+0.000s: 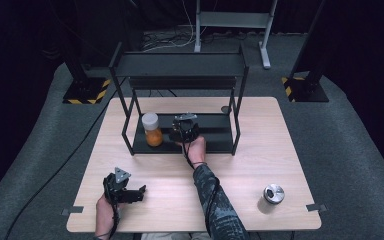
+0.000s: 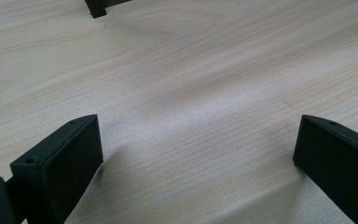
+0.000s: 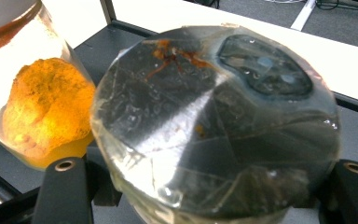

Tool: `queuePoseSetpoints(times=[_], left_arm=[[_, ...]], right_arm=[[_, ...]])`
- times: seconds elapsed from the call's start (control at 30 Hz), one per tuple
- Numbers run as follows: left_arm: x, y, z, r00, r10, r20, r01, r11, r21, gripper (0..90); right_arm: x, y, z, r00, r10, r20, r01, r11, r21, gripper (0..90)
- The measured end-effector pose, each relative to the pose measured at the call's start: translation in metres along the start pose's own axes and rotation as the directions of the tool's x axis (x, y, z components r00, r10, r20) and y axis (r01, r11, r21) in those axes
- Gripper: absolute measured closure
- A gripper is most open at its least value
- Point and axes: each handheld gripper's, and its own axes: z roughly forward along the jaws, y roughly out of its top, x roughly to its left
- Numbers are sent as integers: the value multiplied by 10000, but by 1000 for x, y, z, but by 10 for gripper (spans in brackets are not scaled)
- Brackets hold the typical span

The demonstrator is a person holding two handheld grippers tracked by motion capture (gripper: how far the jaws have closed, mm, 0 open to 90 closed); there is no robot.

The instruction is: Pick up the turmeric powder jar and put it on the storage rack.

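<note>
My right gripper [image 1: 184,130] reaches onto the lower shelf of a black rack [image 1: 215,142]. In the right gripper view it [image 3: 209,189] is shut on a jar with a shiny clear-film lid [image 3: 214,126], one jaw on each side of the jar. Just left of it on the same shelf stands a glass jar of orange powder [image 1: 153,131] [image 3: 42,107] with a white cap. My left gripper [image 1: 138,193] rests low over the table's front left; its jaws [image 2: 196,154] are open wide over bare wood with nothing between them.
The rack has an upper shelf [image 1: 180,65] over the lower one, and thin posts at its corners. One rack foot [image 2: 95,7] stands ahead of the left gripper. A jar with a metallic lid [image 1: 273,194] stands at the table's front right.
</note>
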Motion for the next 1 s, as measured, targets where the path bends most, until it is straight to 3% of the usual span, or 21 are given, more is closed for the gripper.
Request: queuePoseSetpoints(times=[0.57, 0.77, 1.0], left_arm=[[0, 0, 0, 10000, -7, 25, 7, 10000, 8, 10], [0, 0, 0, 10000, 3, 13, -3, 10000, 1, 10], [0, 0, 0, 10000, 10, 4, -10, 10000, -3, 10]], right_arm=[[-1, 6, 0, 10000, 15, -50, -14, 9998, 223, 294], [-8, 13, -1, 9991, 265, -325, -242, 9973, 687, 199], [-14, 23, -8, 9975, 252, -655, -168, 9919, 1256, 72]])
